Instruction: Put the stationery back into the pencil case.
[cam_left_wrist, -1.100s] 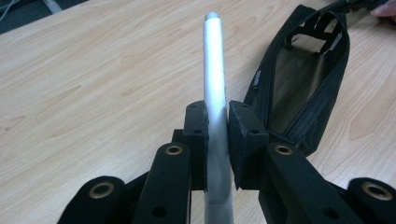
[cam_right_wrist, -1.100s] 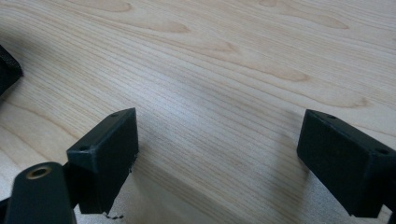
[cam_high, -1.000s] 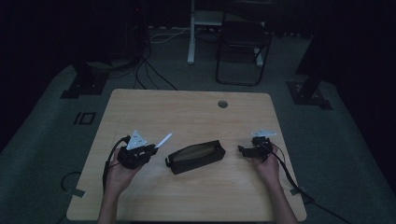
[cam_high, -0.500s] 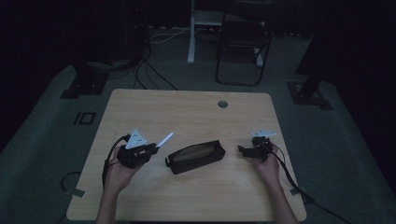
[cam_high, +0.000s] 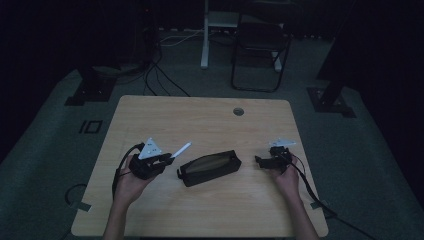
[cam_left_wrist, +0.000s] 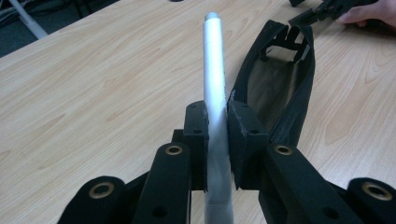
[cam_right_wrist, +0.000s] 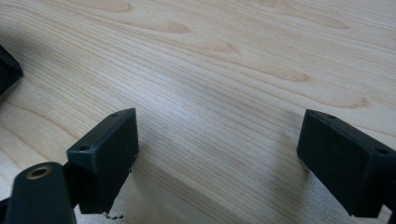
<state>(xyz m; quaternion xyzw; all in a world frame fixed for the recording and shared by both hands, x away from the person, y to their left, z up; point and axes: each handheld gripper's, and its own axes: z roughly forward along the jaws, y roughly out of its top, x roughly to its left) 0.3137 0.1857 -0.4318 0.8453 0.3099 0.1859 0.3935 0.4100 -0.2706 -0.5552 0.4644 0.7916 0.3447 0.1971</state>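
My left gripper (cam_left_wrist: 217, 128) is shut on a silver-white pen (cam_left_wrist: 214, 79), which sticks out past the pads toward a black pencil case (cam_left_wrist: 280, 88) lying open on the wooden table (cam_left_wrist: 93, 84). From the high view, the left gripper (cam_high: 162, 159) sits left of the pencil case (cam_high: 209, 168), and the pen (cam_high: 181, 150) points up and right. Right of the case, my right gripper (cam_high: 261, 161) rests in a hand. Its jaws stand wide apart over bare wood with nothing between them, the right gripper (cam_right_wrist: 217, 154) seen close to the tabletop.
The table (cam_high: 200, 120) has a round cable hole (cam_high: 238, 111) near its far edge. A folding chair (cam_high: 260, 45) and stand legs sit on the dark floor beyond. Cables trail from both grippers off the table's sides.
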